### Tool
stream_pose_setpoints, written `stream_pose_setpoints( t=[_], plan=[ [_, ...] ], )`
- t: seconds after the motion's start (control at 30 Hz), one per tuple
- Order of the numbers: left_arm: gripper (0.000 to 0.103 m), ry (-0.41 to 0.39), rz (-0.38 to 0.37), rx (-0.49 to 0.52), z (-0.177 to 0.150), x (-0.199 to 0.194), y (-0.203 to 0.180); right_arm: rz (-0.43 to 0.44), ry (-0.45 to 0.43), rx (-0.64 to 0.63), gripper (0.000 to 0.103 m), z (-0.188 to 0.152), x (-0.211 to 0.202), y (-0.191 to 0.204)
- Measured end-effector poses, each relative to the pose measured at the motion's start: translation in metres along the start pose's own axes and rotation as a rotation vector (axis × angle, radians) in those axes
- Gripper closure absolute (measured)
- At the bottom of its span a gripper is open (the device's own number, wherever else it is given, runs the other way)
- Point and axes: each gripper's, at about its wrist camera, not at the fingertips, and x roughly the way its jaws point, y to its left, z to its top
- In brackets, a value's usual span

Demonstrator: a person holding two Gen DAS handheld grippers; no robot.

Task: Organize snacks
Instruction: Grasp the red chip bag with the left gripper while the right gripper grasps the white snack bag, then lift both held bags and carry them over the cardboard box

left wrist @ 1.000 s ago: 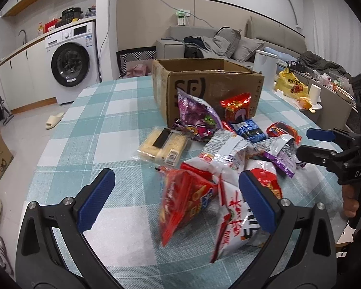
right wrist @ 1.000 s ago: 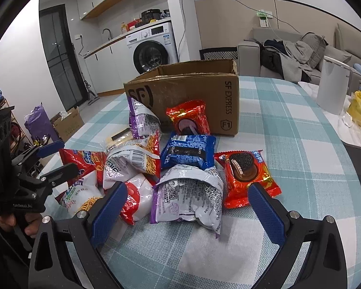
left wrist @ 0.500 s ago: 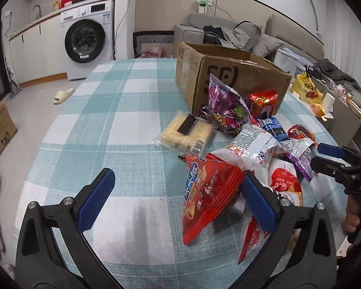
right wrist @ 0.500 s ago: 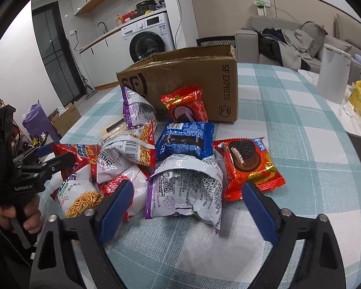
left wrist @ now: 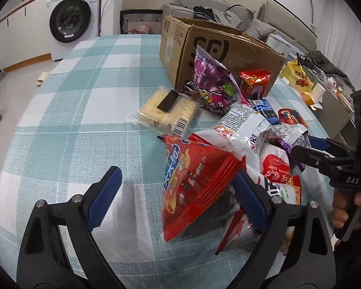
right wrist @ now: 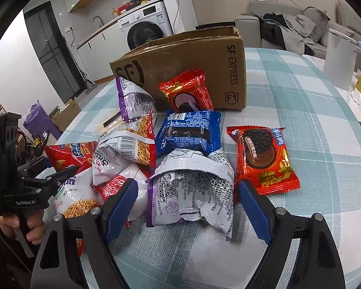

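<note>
Checked tablecloth (left wrist: 84, 96), snack pile in front of the cardboard box (right wrist: 192, 55). Step: reaching in, nothing boxed yet. Left gripper (left wrist: 178, 202) has been closing around the red chip bag (left wrist: 192, 180). Right gripper (right wrist: 187, 209) straddles the silver bag (right wrist: 192, 192), not pinching. Next: clamp, lift into the box.

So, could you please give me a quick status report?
Left gripper closing around red chip bag, right gripper around silver-purple bag; neither gripped. Box open. Snacks overlap.
</note>
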Motion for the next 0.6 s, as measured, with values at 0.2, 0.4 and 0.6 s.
stream_pose_setpoints(
  t=[0.2, 0.4, 0.6],
  plan=[
    [0.033, 0.037, -0.066, 0.006, 0.005, 0.012, -0.005, -0.006, 0.018, -0.004, 0.020, 0.000, 0.005, 0.002],
    [0.051, 0.044, -0.097, 0.008, 0.007, 0.017, -0.008, 0.000, 0.018, 0.019, 0.033, -0.002, 0.002, -0.003],
    [0.057, 0.021, -0.108, 0.016, 0.003, 0.010, -0.013, 0.002, -0.005, 0.020, 0.050, -0.006, -0.004, -0.005]
  ],
)
